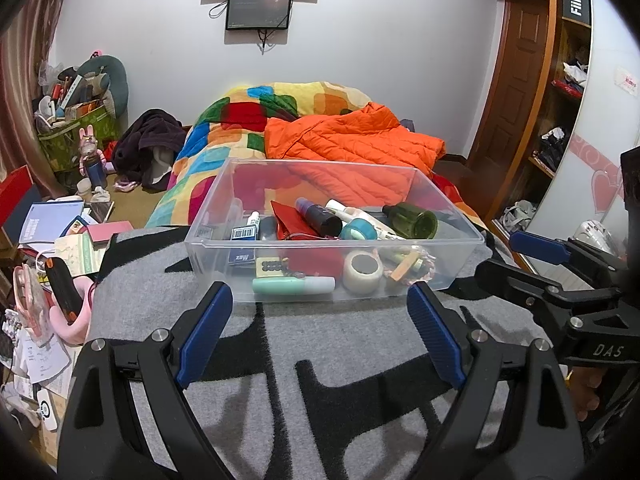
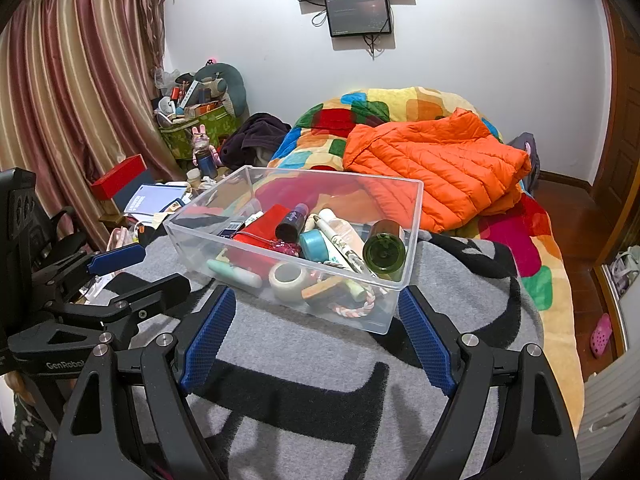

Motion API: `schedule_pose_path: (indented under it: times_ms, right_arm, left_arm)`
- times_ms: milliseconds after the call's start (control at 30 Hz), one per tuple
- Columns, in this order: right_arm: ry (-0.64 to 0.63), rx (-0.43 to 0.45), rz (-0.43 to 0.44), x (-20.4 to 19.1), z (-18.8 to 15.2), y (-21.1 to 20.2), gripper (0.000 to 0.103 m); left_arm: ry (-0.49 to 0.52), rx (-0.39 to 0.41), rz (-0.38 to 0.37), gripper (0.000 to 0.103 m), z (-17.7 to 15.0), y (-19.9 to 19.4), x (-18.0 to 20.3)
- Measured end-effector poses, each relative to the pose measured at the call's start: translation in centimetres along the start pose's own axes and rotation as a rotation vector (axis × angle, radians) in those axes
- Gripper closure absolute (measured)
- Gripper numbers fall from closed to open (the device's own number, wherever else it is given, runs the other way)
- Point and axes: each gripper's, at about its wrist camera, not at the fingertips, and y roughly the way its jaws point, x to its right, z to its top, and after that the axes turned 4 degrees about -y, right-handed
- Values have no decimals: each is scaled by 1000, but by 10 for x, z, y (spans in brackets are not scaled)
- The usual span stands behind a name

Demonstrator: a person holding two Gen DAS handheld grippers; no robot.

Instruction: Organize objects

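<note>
A clear plastic bin (image 1: 448, 196) (image 2: 416, 208) stands on a grey and black blanket (image 1: 320, 344) (image 2: 304, 352). It holds several small items: a green bottle (image 1: 412, 220) (image 2: 386, 250), a roll of tape (image 1: 362, 272) (image 2: 287, 280), a mint tube (image 1: 294, 285), a dark bottle (image 1: 318, 216) and a red pouch (image 2: 256, 240). My left gripper (image 1: 320, 292) is open, short of the bin's near wall, with nothing between its fingers. My right gripper (image 2: 316, 300) is open too, just before the bin's near corner. Each gripper shows at the edge of the other's view.
Behind the bin lie an orange puffer jacket (image 1: 352, 144) (image 2: 436, 168) and a colourful quilt (image 1: 240, 120). Books, papers and a full green basket (image 1: 76, 136) crowd the floor at the left. A wooden wardrobe (image 1: 520, 80) stands at the right.
</note>
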Motion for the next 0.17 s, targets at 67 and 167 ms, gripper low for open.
schedule_pose_path:
  times_ms: [67,167]
  right_arm:
    - [-2,-1,0,0,0,0,21]
    - [-1,-1,0,0,0,0,21]
  left_arm:
    - [4,5,-4,13,0,-2,1]
    - [12,6,-7,13,0,-3,3]
